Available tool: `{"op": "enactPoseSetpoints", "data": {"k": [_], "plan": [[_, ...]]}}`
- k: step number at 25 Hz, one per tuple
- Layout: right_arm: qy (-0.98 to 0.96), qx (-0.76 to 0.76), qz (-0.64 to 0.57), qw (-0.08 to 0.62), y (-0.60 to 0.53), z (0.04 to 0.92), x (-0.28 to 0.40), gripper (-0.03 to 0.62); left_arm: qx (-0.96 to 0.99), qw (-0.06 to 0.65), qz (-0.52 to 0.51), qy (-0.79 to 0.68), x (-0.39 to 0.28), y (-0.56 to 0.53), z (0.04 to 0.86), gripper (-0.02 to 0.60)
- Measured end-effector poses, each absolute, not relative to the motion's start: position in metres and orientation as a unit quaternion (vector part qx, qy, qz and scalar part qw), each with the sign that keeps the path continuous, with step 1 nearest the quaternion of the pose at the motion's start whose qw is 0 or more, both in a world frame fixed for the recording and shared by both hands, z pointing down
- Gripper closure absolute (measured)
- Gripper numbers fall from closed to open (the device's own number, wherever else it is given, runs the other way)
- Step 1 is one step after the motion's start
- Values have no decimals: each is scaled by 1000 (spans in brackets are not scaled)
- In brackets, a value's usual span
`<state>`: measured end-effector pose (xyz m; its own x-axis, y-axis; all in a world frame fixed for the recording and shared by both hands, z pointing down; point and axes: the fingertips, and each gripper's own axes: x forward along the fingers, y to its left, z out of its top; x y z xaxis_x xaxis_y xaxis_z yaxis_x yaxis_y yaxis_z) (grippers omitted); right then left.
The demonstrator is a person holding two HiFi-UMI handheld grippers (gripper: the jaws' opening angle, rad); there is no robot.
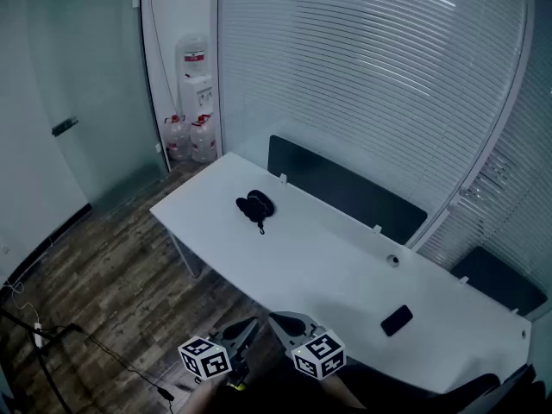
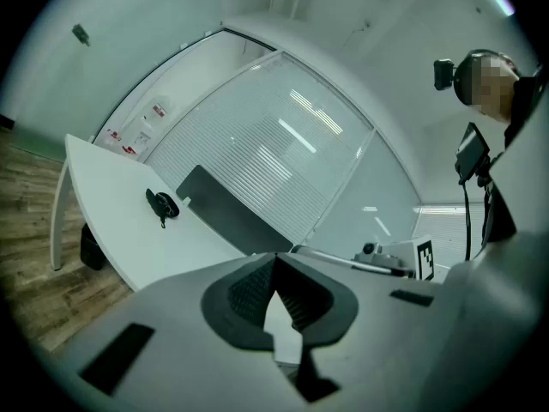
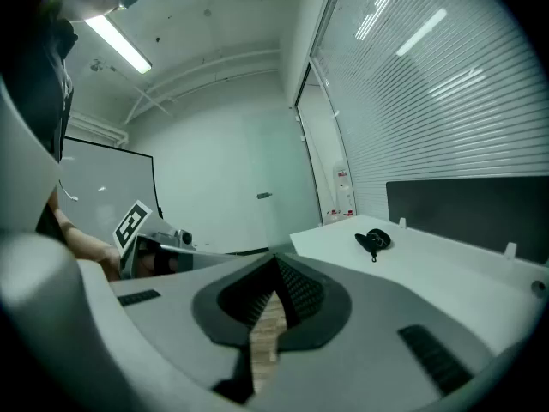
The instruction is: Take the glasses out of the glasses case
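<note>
The black glasses case (image 1: 255, 205) lies shut on the far left part of the white table (image 1: 328, 266), with a short strap trailing toward me. It also shows small in the left gripper view (image 2: 161, 204) and in the right gripper view (image 3: 374, 240). Both grippers hang low in front of the table's near edge, far from the case. My left gripper (image 1: 250, 323) is shut with nothing between its jaws (image 2: 274, 263). Beside it, my right gripper (image 1: 275, 318) is shut and empty too (image 3: 276, 264). Their tips point toward each other.
A black phone (image 1: 397, 320) lies near the table's right front, and a small round object (image 1: 392, 260) sits by the dark divider panel (image 1: 345, 188). A water dispenser (image 1: 197, 84) with spare bottles stands in the far corner. Cables (image 1: 103, 352) run over the wooden floor.
</note>
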<state>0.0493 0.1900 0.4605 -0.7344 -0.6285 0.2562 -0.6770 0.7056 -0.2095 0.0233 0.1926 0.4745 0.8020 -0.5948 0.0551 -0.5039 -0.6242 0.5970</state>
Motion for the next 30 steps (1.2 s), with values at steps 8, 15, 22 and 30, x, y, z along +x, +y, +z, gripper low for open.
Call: {"op": "enactPoseSetpoints", "data": {"k": [8,15,22,30], "plan": [[-916,361,158,74,192,461,31,579,900,311,-80,-294,8,197,473,581],[-914,361,159,90,197,469,12,577,903,312,-84,-283,-2,206,473,581],[-905,377,158,115,206,482,-7,577,906,317,-75,-271,-23,220,478,581],[-891,403,159,138,214,491,-15,576,907,322,-82,-258,-40,229,477,581]]}}
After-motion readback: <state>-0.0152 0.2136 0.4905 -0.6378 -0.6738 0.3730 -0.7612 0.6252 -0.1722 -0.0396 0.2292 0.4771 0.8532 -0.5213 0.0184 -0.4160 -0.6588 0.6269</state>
